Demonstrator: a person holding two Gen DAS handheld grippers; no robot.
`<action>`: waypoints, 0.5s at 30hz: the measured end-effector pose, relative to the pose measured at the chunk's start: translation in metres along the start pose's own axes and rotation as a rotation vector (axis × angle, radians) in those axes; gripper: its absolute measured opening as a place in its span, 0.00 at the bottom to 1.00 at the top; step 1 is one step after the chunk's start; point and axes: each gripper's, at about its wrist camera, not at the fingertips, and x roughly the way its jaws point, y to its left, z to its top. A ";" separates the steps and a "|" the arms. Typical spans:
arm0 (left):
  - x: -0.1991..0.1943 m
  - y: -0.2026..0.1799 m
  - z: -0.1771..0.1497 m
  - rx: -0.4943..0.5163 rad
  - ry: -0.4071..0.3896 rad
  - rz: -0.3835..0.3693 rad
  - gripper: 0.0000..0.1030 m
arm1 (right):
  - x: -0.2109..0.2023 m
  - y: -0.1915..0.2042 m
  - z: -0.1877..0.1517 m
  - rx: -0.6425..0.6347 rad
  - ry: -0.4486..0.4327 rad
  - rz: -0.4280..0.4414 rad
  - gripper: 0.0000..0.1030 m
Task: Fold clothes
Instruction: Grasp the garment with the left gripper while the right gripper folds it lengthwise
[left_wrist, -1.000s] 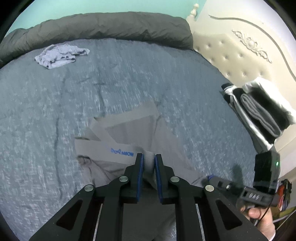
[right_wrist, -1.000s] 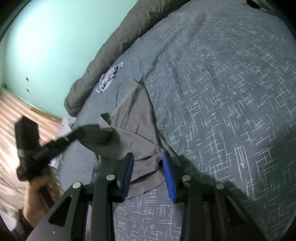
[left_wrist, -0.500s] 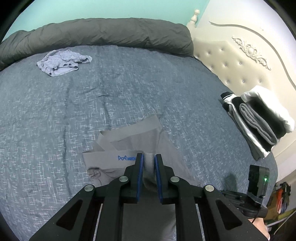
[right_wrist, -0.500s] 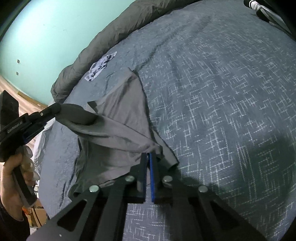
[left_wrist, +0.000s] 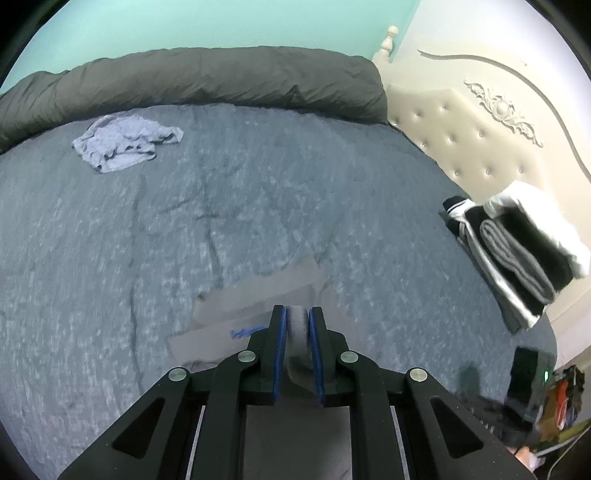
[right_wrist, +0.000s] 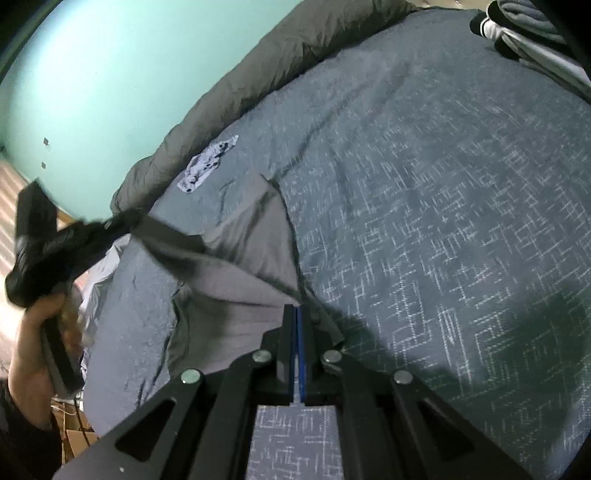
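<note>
Both pairs of jaws are clamped on the same grey garment (left_wrist: 258, 295). Seen from the left wrist camera, the left gripper (left_wrist: 295, 314) has a bunched fold of the cloth pinched between its blue pads, and that fold hides how much fabric lies beneath the frame. From the right wrist camera, the right gripper (right_wrist: 297, 314) has its pads pressed nearly flat together on a thin edge of the cloth, with only a sliver of blue showing.

The garment is stretched between the two tools near the close edge of the blue patterned bedspread (left_wrist: 184, 229). Its far part lies flat on the bed, and a small blue logo on it is too blurred to read. In the right wrist view the left gripper appears as a dark smeared shape at the left, with the person's left hand (right_wrist: 40, 321) partly cut off by the frame.

Far to the left, a crumpled pale garment (left_wrist: 125, 142) lies near the rolled dark duvet (left_wrist: 207, 83). At the right, a folded stack (left_wrist: 517, 251) sits by the tufted headboard (left_wrist: 476, 122). Clutter in the near right corner is indistinct.
</note>
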 end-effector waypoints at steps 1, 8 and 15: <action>0.004 -0.002 0.006 0.001 0.003 0.001 0.13 | -0.002 0.001 0.000 -0.002 -0.005 0.003 0.00; 0.048 -0.013 0.041 -0.011 0.051 0.015 0.13 | -0.008 -0.003 -0.005 0.018 0.003 0.034 0.00; 0.092 -0.017 0.048 -0.028 0.111 -0.001 0.13 | -0.002 -0.013 -0.007 0.046 0.022 0.027 0.00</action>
